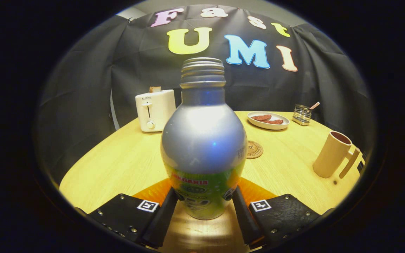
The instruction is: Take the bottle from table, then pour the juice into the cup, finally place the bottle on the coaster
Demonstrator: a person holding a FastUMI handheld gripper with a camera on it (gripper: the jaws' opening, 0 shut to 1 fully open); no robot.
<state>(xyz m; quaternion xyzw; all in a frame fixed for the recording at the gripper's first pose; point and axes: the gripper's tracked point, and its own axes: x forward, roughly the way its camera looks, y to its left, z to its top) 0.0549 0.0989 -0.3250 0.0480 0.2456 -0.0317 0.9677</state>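
Gripping from both sides, my gripper [204, 205] has its two fingers pressed against the lower body of the silver metal bottle with a green and yellow label [203, 147], which stands upright between them with its threaded neck uncapped. Whether its base rests on the pale wooden round table [125, 165] or sits just above it, I cannot tell. Just beyond the bottle on its right lies the small round cork coaster [254, 149], flat on the table and partly hidden by the bottle's shoulder. Further right and nearer, the tall beige cup with a handle [333, 154] stands upright, well apart from the bottle. At the far side I see a white toaster [155, 110] to the left with a slice showing at its top, a white oval plate holding brown pieces [268, 120], and a small wire holder [302, 114] further right.
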